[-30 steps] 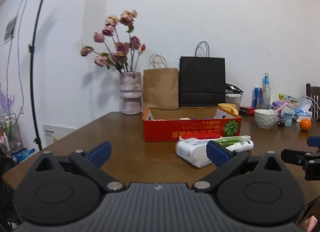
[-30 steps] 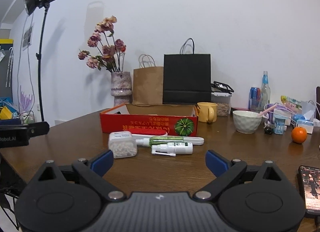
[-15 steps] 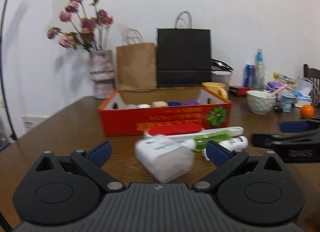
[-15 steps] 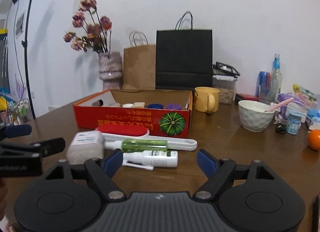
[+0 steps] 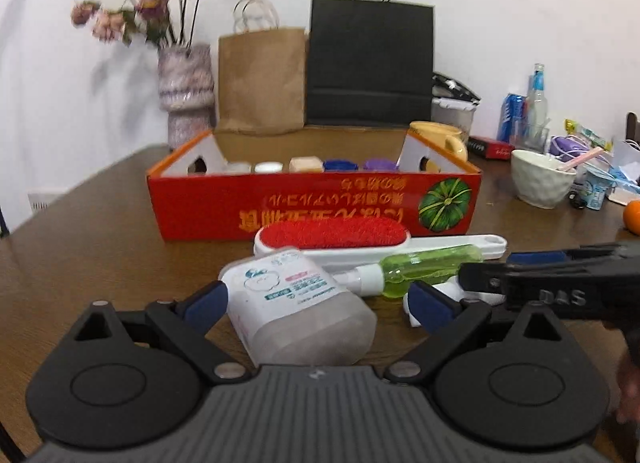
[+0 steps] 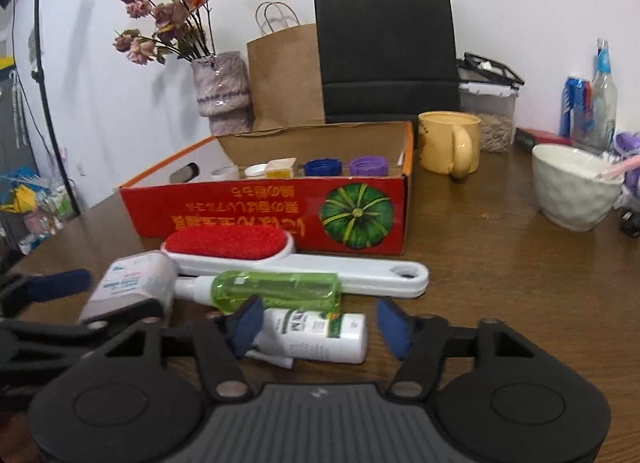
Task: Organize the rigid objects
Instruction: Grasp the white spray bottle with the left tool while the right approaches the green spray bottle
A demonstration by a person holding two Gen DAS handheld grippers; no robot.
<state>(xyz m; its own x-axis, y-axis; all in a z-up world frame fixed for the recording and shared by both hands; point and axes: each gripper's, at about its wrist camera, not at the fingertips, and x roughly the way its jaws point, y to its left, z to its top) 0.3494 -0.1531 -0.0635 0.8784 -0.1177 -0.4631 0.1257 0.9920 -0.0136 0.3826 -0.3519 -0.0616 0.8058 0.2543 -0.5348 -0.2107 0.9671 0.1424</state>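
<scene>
— While your right gripper is closing, what sits between its fingers?
— The white spray bottle, lying on the bench, not yet pinched.
— And your left gripper?
— Open around the white jar, pads apart from it.

Flowers blurred and cropped at the top edge; white spray bottle mostly behind the fingers.

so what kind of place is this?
Most likely a home dining room: a brown wooden table with a yellow ceramic mug, a white bowl and a vase of dried flowers.
</scene>
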